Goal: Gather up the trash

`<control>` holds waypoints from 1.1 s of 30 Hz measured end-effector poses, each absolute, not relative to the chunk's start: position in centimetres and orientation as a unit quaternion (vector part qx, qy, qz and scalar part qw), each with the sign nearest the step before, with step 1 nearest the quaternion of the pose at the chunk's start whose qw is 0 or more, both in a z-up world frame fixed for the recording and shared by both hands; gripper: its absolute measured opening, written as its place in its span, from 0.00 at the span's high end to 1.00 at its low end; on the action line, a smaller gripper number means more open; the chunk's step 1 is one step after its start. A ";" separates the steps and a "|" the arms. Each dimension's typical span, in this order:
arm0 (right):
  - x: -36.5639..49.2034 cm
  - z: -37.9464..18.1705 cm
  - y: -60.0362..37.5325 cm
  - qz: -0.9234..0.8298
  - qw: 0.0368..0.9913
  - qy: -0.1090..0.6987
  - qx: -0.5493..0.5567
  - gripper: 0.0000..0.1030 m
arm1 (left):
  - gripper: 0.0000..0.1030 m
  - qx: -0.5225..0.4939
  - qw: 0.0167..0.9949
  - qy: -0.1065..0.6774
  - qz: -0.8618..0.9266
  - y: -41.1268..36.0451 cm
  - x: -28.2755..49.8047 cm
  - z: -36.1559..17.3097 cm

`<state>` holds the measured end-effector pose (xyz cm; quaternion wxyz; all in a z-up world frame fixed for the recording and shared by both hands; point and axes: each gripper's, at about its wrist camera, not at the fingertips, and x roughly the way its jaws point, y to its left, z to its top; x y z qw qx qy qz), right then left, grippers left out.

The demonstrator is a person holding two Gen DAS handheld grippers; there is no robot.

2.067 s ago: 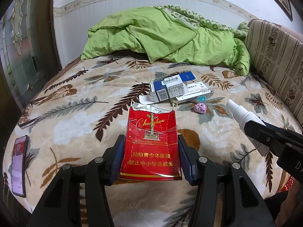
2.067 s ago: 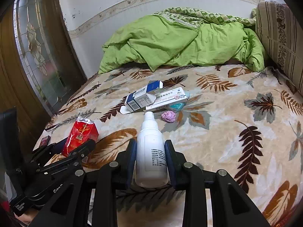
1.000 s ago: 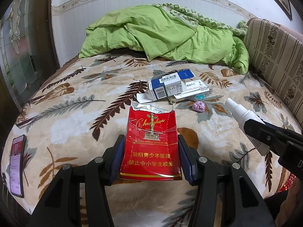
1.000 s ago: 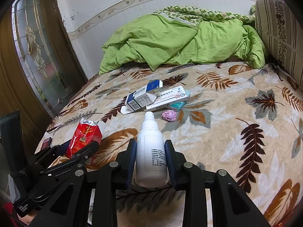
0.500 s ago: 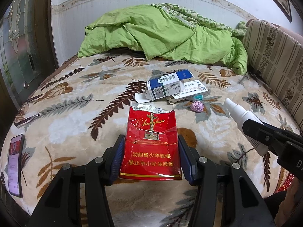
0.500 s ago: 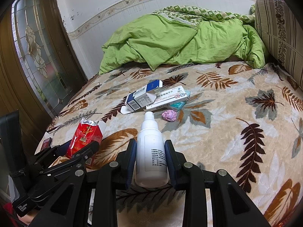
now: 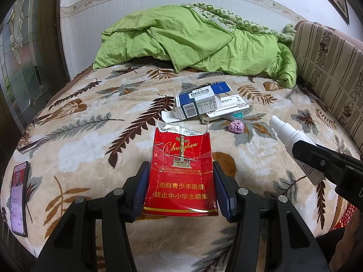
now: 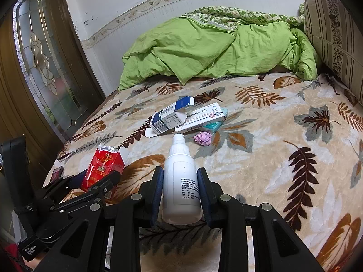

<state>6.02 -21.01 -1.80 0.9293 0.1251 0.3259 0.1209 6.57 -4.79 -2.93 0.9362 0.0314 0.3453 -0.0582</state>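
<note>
Over the leaf-print bed (image 7: 79,136), left gripper (image 7: 180,187) clenched on red cigarette pack (image 7: 181,172), right gripper (image 8: 180,191) clenched on white bottle (image 8: 181,183), medicine boxes (image 8: 181,117) beyond.

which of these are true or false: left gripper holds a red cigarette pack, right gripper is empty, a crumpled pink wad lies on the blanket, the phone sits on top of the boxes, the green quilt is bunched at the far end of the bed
1. The left gripper holds a red cigarette pack. True.
2. The right gripper is empty. False: it is shut on a white spray bottle.
3. A crumpled pink wad lies on the leaf-print blanket. True, just beside the medicine boxes.
4. The phone sits on top of the boxes. False: it lies alone on the blanket near the bed's left edge.
5. The green quilt is bunched at the far end of the bed. True, against the wall.
</note>
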 end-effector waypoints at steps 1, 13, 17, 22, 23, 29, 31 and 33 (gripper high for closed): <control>6.0 -1.8 -21.0 0.121 0.929 0.326 0.125 0.69 | 0.49 0.031 0.936 0.345 -0.058 -4.8 6.5 -3.0; 6.0 -1.8 -21.2 0.122 0.928 0.327 0.130 0.69 | 0.49 0.032 0.936 0.345 -0.059 -4.8 6.6 -2.9; 5.9 -1.8 -21.4 0.120 0.927 0.327 0.136 0.69 | 0.49 0.032 0.936 0.346 -0.059 -4.7 6.7 -2.9; 5.6 -1.7 -21.4 0.119 0.928 0.326 0.138 0.69 | 0.49 0.033 0.936 0.346 -0.058 -4.8 6.6 -2.9; 5.6 -1.7 -21.4 0.119 0.928 0.326 0.138 0.69 | 0.49 0.032 0.936 0.346 -0.059 -4.8 6.6 -2.9; 5.4 -1.7 -21.5 0.120 0.927 0.326 0.141 0.69 | 0.49 0.032 0.936 0.345 -0.059 -4.7 6.7 -2.9; 5.3 -1.7 -21.6 0.121 0.927 0.326 0.143 0.69 | 0.49 0.032 0.936 0.346 -0.059 -4.7 6.7 -2.9; 5.1 -1.7 -21.7 0.120 0.926 0.325 0.148 0.69 | 0.49 0.032 0.936 0.346 -0.059 -4.8 6.6 -2.9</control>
